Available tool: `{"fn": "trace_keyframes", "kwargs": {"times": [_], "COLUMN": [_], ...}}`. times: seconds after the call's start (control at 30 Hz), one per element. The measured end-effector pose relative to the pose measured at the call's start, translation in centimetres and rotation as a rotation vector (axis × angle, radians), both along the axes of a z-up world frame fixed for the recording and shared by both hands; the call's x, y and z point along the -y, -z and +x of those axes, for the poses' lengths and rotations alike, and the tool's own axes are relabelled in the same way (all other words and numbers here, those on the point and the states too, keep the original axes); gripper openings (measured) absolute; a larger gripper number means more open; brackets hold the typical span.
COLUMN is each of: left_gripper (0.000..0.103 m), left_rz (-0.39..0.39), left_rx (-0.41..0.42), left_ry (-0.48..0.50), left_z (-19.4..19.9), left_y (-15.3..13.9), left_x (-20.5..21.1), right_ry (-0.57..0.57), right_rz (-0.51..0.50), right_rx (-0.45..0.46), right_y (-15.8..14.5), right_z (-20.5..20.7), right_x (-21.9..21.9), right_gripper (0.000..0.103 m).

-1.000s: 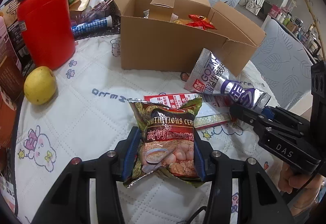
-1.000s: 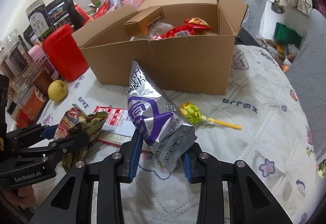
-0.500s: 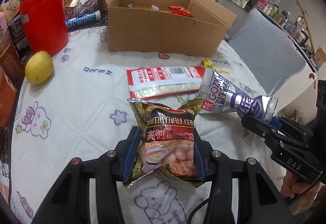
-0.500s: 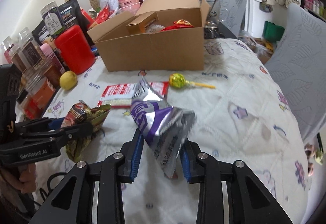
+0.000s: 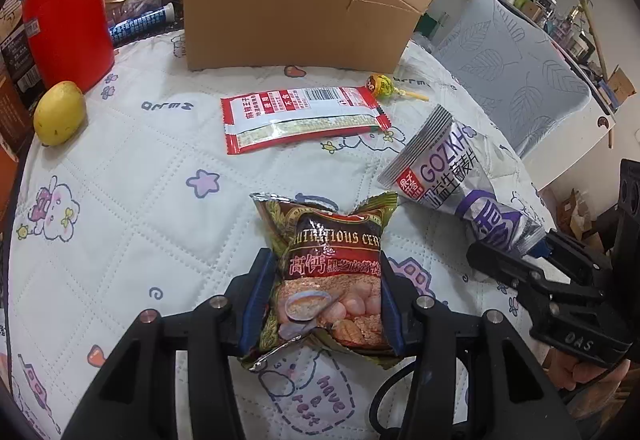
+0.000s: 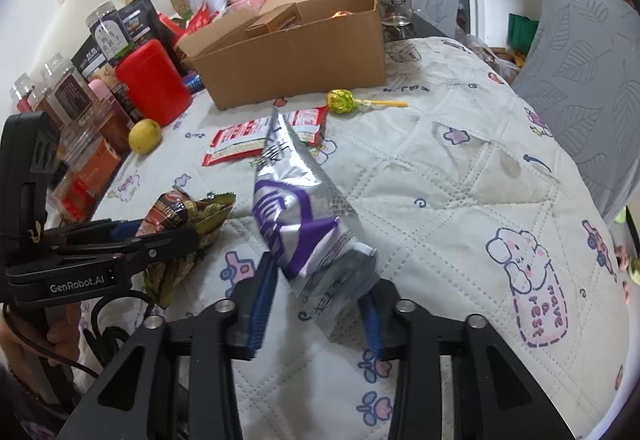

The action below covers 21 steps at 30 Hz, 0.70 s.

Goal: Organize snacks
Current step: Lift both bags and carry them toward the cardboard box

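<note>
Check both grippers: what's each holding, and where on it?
Left gripper pinches the brown cereal packet by its lower side edges. Right gripper is opening; the silver-purple packet sits with its bottom end between the jaws, no longer clamped.

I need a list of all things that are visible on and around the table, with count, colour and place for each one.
cardboard box: one, brown, open, far side of table
red snack packet: one, red and white, flat on cloth before the box
lollipop: one, yellow-green wrapper, yellow stick, near the box
cereal bag: one, dark red and green, in the left tongs
silver bag: one, silver and purple, between the right tongs
red canister: one, red, left of the box
yellow fruit: one, beside the canister
quilted cloth: one, white, cartoon prints
left tongs: shut on the cereal bag
right tongs: opening
</note>
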<state>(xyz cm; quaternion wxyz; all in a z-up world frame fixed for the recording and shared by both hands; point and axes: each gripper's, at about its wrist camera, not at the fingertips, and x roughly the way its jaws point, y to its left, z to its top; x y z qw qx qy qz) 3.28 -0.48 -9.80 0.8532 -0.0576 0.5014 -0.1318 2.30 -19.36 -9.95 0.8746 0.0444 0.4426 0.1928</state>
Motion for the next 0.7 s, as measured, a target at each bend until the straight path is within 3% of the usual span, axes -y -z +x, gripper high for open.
{"fn": "trace_keyframes", "kwargs": {"times": [0.03,0.07,0.3,0.7], "left_gripper": [0.049,0.051,0.052,0.052], "left_rz": [0.004,0.003,0.014,0.018], "left_rx": [-0.002,-0.006,-0.012,0.005], "left_ry": [0.000,0.001,0.001,0.003], "left_z": [0.1,0.0,0.0,-0.1], "left_y": [0.1,0.2,0.8,0.9], "left_x": [0.1,0.1,0.3,0.3], "right_ry": [0.001,0.005,-0.027,-0.055], "right_rz": [-0.011,-0.023,-0.077,-0.070], "right_rx": [0.009,0.022,0.048,0.013], "right_y": [-0.1,-0.2,-0.7,0.2], "right_z": [0.0,-0.1,0.6,2.4], "right_x": [-0.1,-0.1,-1.0,-1.8], "right_gripper": [0.064,0.064,0.064,0.064]}}
